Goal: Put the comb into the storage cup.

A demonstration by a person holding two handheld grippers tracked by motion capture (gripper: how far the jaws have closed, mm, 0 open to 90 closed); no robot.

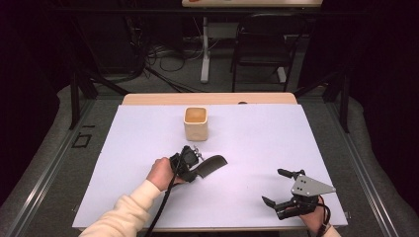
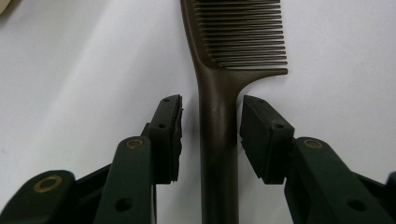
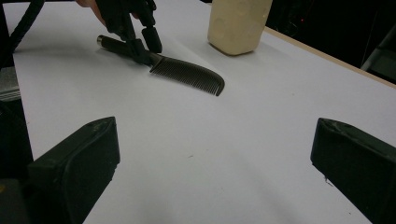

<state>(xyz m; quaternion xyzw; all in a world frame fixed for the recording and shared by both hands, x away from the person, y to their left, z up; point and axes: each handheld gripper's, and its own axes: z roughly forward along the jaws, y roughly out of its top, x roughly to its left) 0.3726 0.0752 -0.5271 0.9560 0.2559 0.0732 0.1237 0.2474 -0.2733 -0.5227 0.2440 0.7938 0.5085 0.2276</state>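
Observation:
A dark brown comb [image 1: 215, 162] lies flat on the white sheet [image 1: 257, 138], left of middle, its teeth pointing right. My left gripper [image 1: 196, 170] straddles the comb's handle. In the left gripper view the handle [image 2: 217, 140] runs between the two pads of the left gripper [image 2: 210, 105], with a clear gap on the left and a thin one on the right, so the gripper is open. In the right gripper view the left gripper [image 3: 145, 52] stands over the comb [image 3: 187, 74]. My right gripper [image 1: 272, 186] rests near the front right edge, wide open with nothing between its fingers.
A cream square cup [image 1: 195, 123] stands upright behind the comb, toward the table's far side; it appears as a cream cup [image 3: 238, 23] in the right gripper view. Beyond the table's wooden far edge [image 1: 207, 98] are a black chair [image 1: 262, 44] and cables on the floor.

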